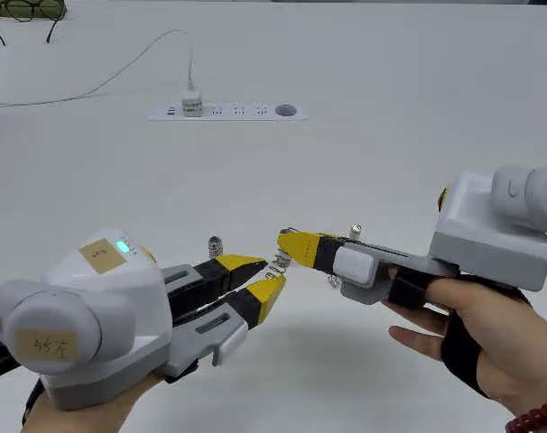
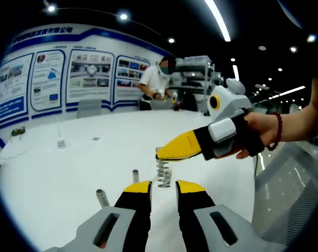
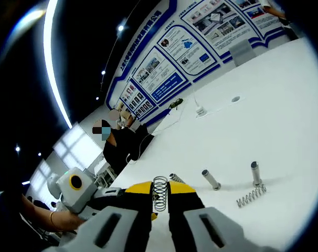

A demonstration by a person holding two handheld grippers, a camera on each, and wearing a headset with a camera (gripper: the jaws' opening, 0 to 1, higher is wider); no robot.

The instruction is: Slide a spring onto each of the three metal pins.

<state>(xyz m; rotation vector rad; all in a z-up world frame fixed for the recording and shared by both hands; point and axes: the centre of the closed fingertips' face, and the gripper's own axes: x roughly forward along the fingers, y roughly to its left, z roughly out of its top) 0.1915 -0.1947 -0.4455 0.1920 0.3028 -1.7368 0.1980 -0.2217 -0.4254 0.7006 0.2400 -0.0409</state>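
Note:
My right gripper is shut on a small steel spring, held upright just above the white table. In the head view it reaches in from the right, with the spring hanging at its yellow tips. My left gripper is open, its tips just short of that spring. One pin wears a spring. Two bare pins stand nearby, and a loose spring lies beside them.
A white power strip with a plugged charger and cable lies farther back on the table. Glasses rest at the far left corner. A person stands beyond the table.

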